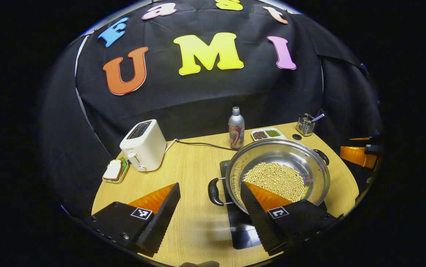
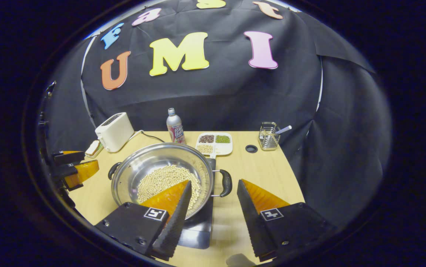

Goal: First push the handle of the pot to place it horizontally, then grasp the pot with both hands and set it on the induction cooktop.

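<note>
Both claws stand with fingers spread wide, gripping nothing. The left claw [image 1: 209,213] frames the pot's near handle [image 1: 213,191] in its gap, and the right claw [image 2: 213,213] does the same with the opposite handle [image 2: 226,183], which looks like a release or a set-up for a two-sided hold. The pot [image 1: 278,174], with beans inside, sits on the dark cooktop [image 1: 241,231], handles lying level left to right, so I judge it placed. Each claw tilts down toward the table [image 1: 190,163] from the near edge.
</note>
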`<state>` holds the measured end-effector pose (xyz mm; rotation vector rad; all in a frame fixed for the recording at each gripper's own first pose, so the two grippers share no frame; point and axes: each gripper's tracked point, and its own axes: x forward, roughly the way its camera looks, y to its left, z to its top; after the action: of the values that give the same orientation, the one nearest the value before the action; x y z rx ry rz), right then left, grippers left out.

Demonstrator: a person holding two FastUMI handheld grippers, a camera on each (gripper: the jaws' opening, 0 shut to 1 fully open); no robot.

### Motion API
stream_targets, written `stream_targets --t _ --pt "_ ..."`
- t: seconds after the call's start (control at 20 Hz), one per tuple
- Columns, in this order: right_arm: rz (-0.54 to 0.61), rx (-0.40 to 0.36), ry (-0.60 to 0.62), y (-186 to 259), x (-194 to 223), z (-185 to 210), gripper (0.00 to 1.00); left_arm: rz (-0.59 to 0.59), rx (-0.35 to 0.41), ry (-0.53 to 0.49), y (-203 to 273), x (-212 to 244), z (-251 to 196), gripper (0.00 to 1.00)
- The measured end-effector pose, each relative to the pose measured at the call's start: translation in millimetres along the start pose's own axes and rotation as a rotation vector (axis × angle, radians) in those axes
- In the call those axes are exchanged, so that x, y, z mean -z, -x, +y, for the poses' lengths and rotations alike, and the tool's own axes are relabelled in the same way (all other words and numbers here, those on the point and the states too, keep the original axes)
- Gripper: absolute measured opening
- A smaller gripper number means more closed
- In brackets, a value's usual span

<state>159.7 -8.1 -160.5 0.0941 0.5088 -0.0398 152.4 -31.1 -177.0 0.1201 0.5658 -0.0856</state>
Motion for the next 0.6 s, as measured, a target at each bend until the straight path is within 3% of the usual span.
stream_targets --t 0.5,0.6 --pt "-0.245 0.022 0.061 103 -74 25 0.79 -0.246 0.007 0.010 89 -66 27 0.97" --pt "-0.305 0.021 0.063 127 -93 31 0.92 -0.294 -0.008 0.018 112 -81 41 0.97"
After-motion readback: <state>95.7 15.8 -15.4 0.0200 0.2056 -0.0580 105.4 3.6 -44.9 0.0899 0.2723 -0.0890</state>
